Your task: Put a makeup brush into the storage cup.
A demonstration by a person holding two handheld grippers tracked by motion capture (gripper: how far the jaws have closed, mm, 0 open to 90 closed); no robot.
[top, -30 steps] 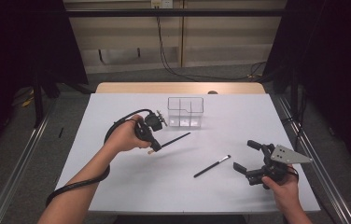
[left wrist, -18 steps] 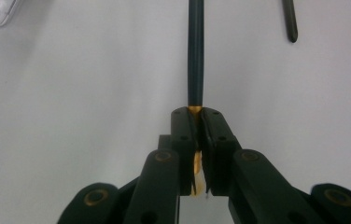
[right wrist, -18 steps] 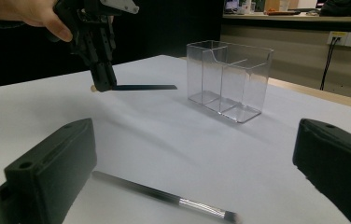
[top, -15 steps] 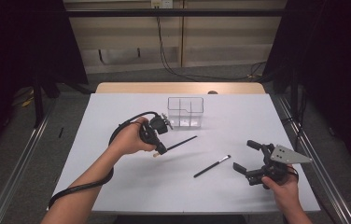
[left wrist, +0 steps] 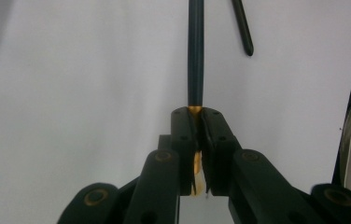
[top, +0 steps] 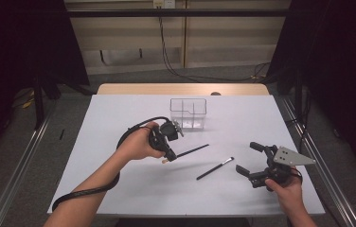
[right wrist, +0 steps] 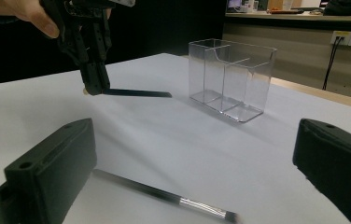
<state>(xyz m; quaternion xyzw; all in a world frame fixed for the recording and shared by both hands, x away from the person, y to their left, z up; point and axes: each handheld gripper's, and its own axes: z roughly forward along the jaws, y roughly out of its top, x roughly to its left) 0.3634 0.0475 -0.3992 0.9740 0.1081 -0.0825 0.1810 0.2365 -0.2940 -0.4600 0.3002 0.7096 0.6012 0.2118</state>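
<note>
Left gripper (top: pixel 168 153) is clamped on one end of a thin dark brush (top: pixel 192 151), at the gold-coloured part near the bristles. In the left gripper view the jaws stand tight together on this gold ferrule, and the dark handle (left wrist: pixel 195 56) points straight away from them. The brush hangs a little above the white table (top: pixel 119 123), near the clear plastic organizer (top: pixel 188 113), which stands just behind the left hand (top: pixel 140 142). Right gripper (top: pixel 249 158) waits at the near right side of the table with its jaws wide apart and nothing between them.

I judge the step in hand is to carry the brush to the organizer and put it into one compartment. To do this well, the hand should raise the brush above the rim first, then tilt it so the free end of the handle points down into an opening, and release only when the handle is inside. The grip is near one end, so the long handle may swing; a slow move is better.

A second brush (top: pixel 214 168) lies flat on the table between the two grippers. The right gripper view shows from the side that the held brush (right wrist: pixel 136 93) is almost level and clear of the surface, and that the organizer (right wrist: pixel 229 77) has dividing walls; from above this height is hard to read. The left gripper view shows how the pads (left wrist: pixel 183 140) sit on the ferrule.
</note>
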